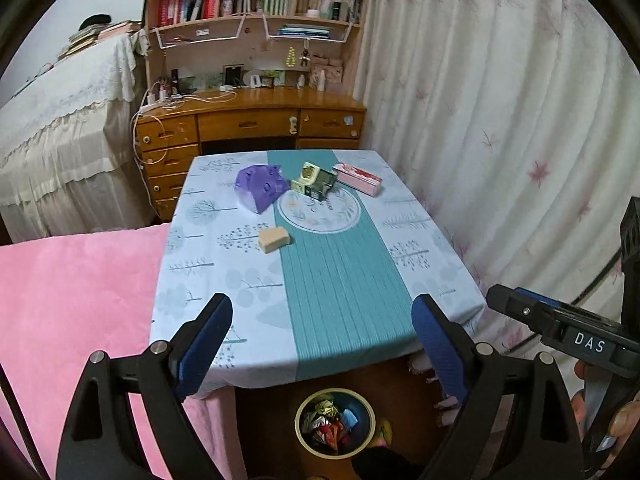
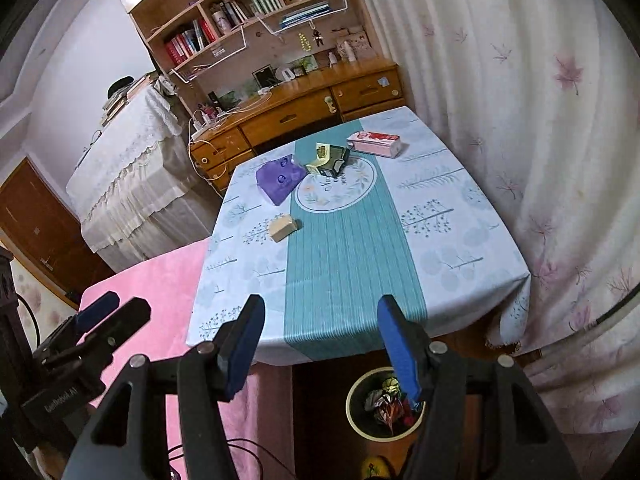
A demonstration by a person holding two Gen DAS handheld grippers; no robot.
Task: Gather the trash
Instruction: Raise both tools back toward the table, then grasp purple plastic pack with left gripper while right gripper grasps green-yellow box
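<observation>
Both of your grippers are spread wide and hold nothing: your left gripper [image 1: 322,344] and your right gripper [image 2: 320,344] hover above the near edge of the small table under its pale blue and teal printed cloth [image 1: 344,288]. Just below that edge, on the dark floor, stands the round bin with a cream rim [image 1: 335,423], already holding crumpled colourful wrappers [image 1: 332,426]. Out on the cloth, a tan rectangular block [image 1: 274,239] lies alone left of the teal stripe. Farther back sit a crumpled purple packet [image 1: 260,187], a tilted dark green and yellow carton [image 1: 314,182] just beside it, and a pink and red flat box [image 1: 358,179] to the right. A pink blanket [image 1: 76,292] spreads left of the table, and a flowered white curtain [image 1: 500,120] hangs on the right.
</observation>
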